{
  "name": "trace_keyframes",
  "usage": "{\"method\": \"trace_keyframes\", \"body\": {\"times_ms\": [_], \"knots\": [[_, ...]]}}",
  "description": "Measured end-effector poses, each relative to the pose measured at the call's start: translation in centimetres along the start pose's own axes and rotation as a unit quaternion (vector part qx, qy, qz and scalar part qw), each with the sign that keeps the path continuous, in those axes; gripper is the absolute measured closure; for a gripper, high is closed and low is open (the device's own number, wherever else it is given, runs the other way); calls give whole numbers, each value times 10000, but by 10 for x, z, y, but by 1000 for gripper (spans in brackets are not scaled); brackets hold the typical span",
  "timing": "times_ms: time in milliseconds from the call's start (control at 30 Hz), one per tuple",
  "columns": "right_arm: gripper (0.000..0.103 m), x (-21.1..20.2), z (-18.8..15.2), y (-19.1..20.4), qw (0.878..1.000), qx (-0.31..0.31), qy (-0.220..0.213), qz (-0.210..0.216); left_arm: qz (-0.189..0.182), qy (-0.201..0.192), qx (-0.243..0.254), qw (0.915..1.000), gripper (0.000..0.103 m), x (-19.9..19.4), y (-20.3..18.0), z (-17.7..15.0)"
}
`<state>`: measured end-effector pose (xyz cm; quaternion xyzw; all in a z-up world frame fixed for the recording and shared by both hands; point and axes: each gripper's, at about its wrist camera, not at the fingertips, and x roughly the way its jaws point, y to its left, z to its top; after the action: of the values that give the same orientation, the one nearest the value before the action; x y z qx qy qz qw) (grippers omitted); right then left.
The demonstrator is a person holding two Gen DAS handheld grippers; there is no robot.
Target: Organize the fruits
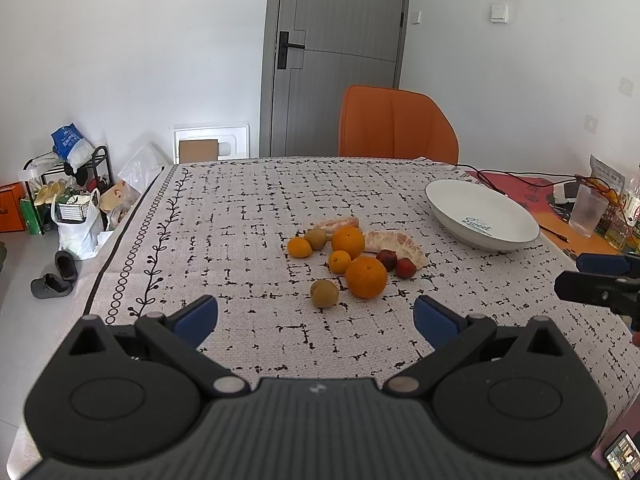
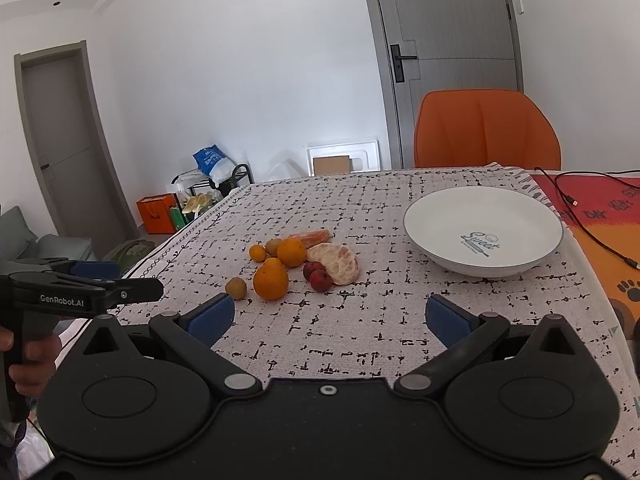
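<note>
Nothing is grasped yet: ahead of both released claws, left claw and right claw, loose round oranges are heaped, awaiting transfer into the empty white ceramic bowl.

White walls close the room in, bright with even daylight. Straight ahead of the left claw, past the table's far edge, a grey door with a black handle stands shut, an orange chair pushed in before it. Off to that claw's left, a shoe rack and bags crowd the pale floor. Far left of the right claw, a second grey door.
</note>
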<state>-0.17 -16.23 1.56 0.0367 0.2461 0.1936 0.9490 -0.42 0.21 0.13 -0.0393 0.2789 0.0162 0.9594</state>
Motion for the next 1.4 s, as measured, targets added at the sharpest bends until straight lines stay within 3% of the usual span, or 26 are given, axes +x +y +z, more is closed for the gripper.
{"method": "trace_keyframes", "body": {"times_ms": [500,900,1400], "knots": [[0,5,-3,-1,10000,-34,38,26,-11,41,-25,10000,0,4,1,-1],[0,28,-10,-7,9996,-94,199,170,168,101,-111,9997,0,33,9,-5],[0,61,-5,-23,9992,89,263,288,119,136,-267,9995,2,69,19,-6]]}}
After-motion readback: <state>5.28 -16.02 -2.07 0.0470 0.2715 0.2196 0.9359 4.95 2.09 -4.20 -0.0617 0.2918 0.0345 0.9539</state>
